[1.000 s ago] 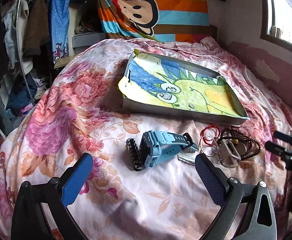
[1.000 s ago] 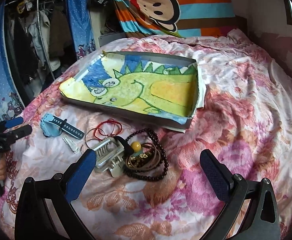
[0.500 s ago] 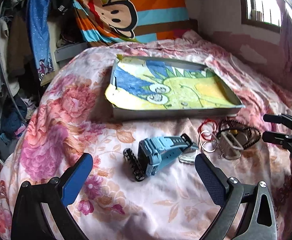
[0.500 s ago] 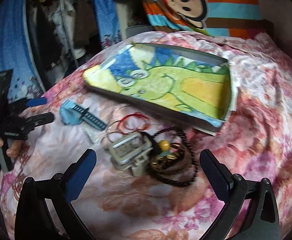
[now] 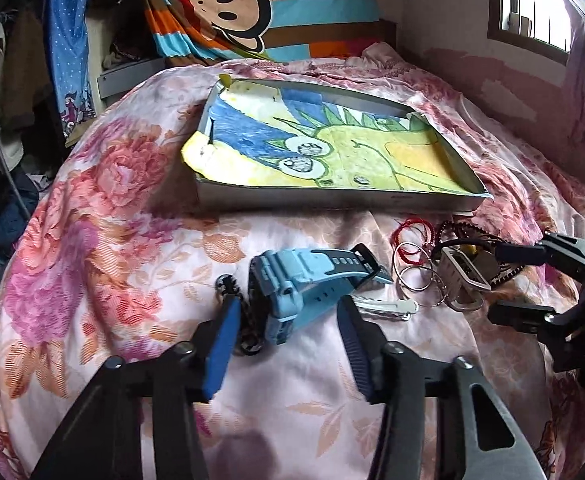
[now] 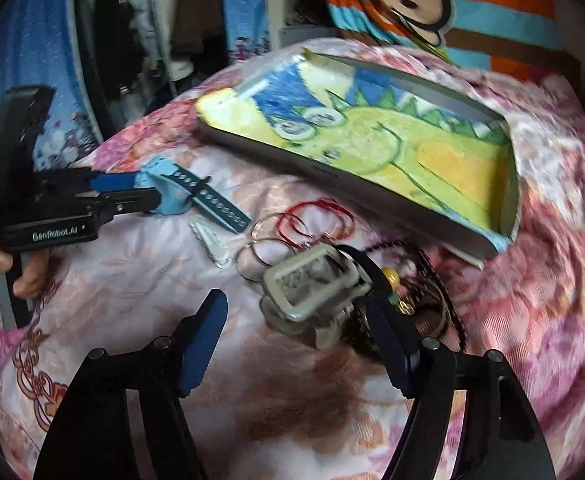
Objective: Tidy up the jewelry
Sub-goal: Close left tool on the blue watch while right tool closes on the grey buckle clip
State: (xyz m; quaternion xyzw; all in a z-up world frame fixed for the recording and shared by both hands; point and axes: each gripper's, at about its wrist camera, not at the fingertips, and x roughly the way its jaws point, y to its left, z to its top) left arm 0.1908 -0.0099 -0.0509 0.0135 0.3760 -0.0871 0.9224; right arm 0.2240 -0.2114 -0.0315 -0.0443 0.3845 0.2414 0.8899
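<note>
Floral bedspread [image 5: 92, 208] | left hand-held gripper [image 5: 288, 320] spread around blue watch [image 5: 292, 284] | right hand-held gripper [image 6: 296, 316] spread

We see a bed [image 5: 104, 216] under a pink floral quilt, a striped monkey blanket [image 5: 252, 4] behind it, clothes [image 5: 8, 80] hanging left, and a bright window [image 5: 532, 0] in the pinkish wall [image 5: 472, 64].

Light-blue watch [image 5: 292, 284], pink floral quilt [image 5: 104, 184], red loops [image 5: 412, 232], possibly dark-brown beads [image 6: 448, 280]
</note>
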